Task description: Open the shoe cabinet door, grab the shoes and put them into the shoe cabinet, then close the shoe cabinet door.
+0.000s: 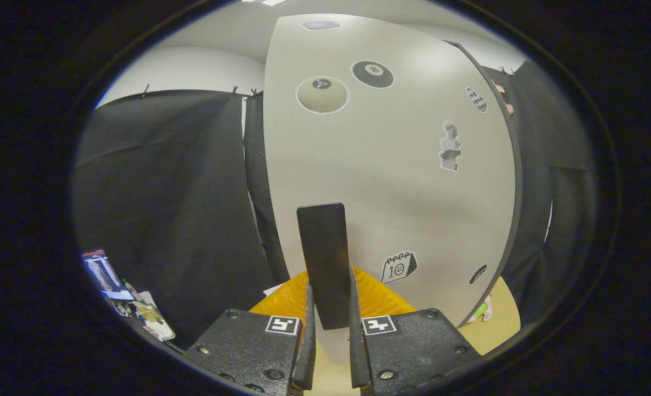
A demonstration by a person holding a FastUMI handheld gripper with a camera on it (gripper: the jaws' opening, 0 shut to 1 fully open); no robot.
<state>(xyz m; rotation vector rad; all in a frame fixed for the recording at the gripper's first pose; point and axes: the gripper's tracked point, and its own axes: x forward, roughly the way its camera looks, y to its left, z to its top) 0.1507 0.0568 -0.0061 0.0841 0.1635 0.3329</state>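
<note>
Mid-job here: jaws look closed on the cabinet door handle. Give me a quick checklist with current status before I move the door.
1. Dark handle sits between the gripper jaws: ok.
2. Both jaws press on the handle: ok; they flank its lower end closely.
3. Handle upright and centred in the grip: ok.
4. Shoe cabinet door open or closed: cannot tell.
5. Shoes inside the cabinet: cannot tell.
6. Swing path: cannot tell; an orange object lies at the door's foot, beyond the jaws.
</note>
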